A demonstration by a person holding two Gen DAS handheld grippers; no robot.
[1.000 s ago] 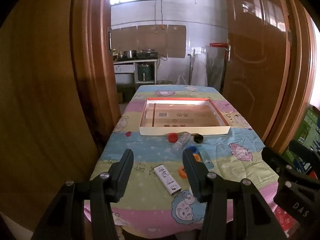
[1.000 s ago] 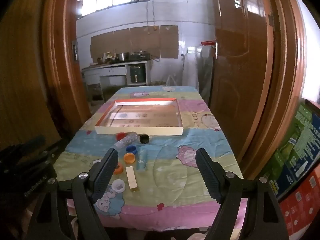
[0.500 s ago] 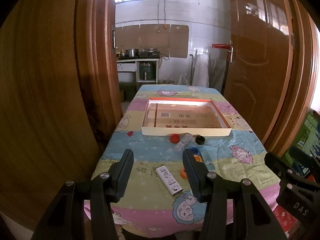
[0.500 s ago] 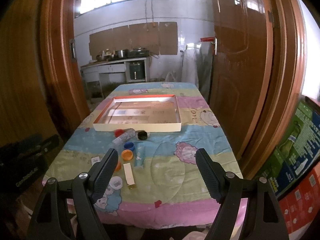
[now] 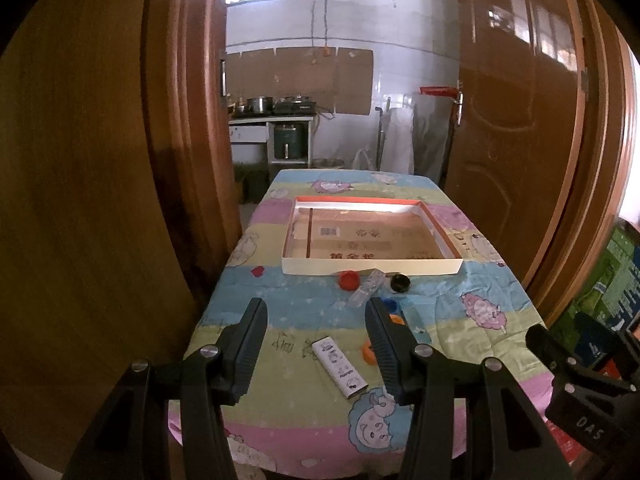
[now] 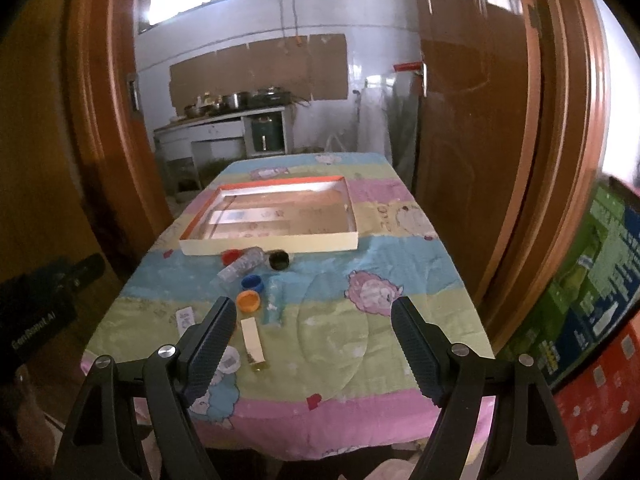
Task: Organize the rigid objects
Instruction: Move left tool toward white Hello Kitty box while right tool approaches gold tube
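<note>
A shallow cardboard tray (image 5: 372, 266) (image 6: 268, 246) lies on the cloth-covered table (image 5: 280, 292) (image 6: 400, 320). In front of it lie a red cap (image 5: 349, 279) (image 6: 231, 256), a clear small bottle (image 5: 368, 287) (image 6: 242, 264), a black cap (image 5: 400, 282) (image 6: 279, 259), a blue cap (image 6: 252, 281), an orange cap (image 6: 248, 301), a pale blue tube (image 6: 274, 300) and a white flat box (image 5: 339, 367). A cream stick (image 6: 253, 343) lies nearer. My left gripper (image 5: 316, 320) and right gripper (image 6: 312, 318) are open, empty, and hover before the table's near edge.
Wooden door leaves (image 5: 516, 128) (image 6: 476, 132) flank the table on both sides. A kitchen counter with pots (image 5: 272, 108) stands beyond. A green and red carton (image 6: 596, 280) sits low at the right. The other gripper shows at each view's edge (image 5: 580, 384).
Both grippers have drawn back and risen a little; the table looks smaller and farther. Nothing on the table has moved. Both stay open.
</note>
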